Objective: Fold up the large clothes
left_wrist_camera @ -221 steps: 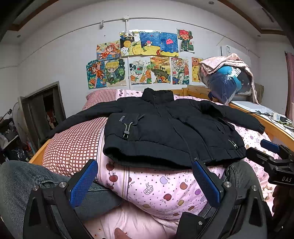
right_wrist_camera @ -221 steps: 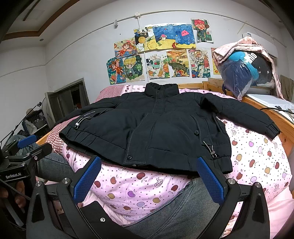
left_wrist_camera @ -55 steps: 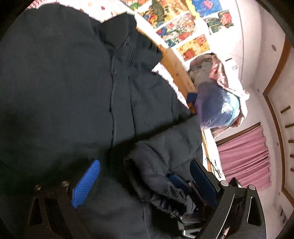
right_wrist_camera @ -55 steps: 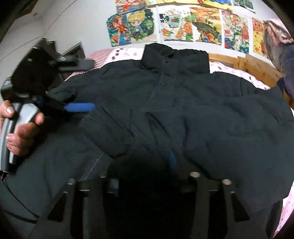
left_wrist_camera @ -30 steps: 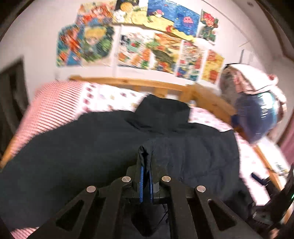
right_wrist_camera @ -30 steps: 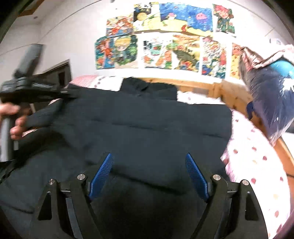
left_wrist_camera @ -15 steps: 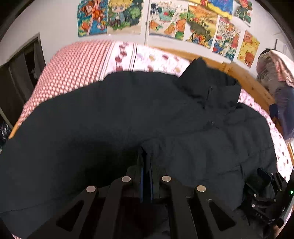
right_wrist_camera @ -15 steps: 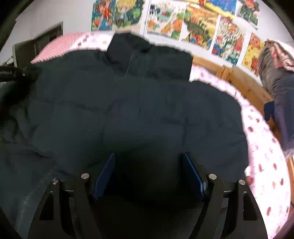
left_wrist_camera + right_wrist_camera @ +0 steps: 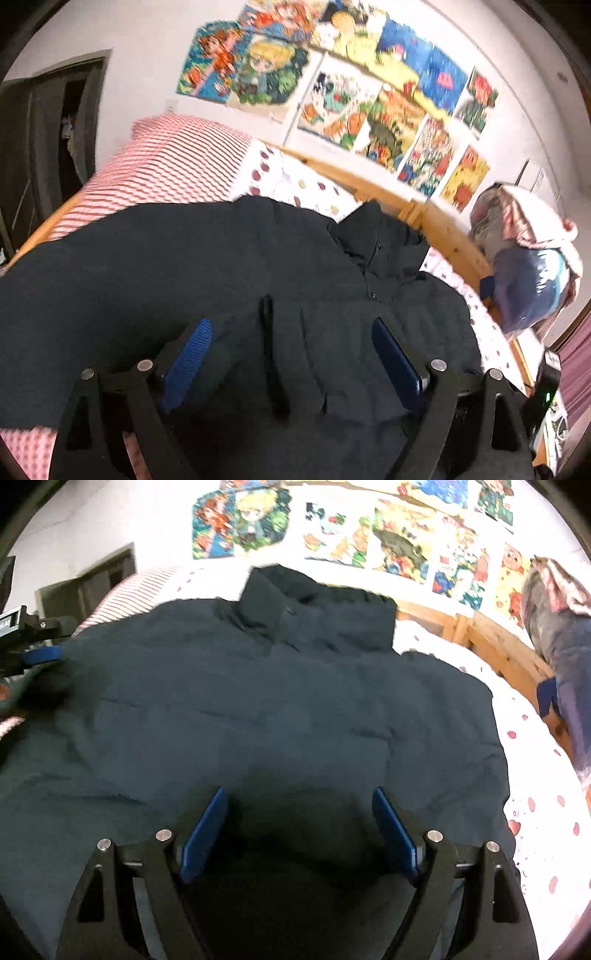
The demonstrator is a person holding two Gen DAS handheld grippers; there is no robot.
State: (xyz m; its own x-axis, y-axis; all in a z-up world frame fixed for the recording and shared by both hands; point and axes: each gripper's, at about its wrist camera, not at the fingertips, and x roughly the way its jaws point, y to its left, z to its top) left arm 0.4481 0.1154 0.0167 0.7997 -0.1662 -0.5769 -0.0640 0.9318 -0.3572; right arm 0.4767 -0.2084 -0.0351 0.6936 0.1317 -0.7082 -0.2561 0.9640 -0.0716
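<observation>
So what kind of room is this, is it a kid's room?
Probably a child's bedroom. A black jacket lies spread on a bed with a spotted pink cover and a wooden frame, and the wall behind is covered with bright cartoon drawings.

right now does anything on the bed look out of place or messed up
Nothing stands out. The black puffer jacket lies on the spotted bedding with its sleeves folded in, collar towards the headboard. No tear or spill shows, though both views are blurred.
</observation>
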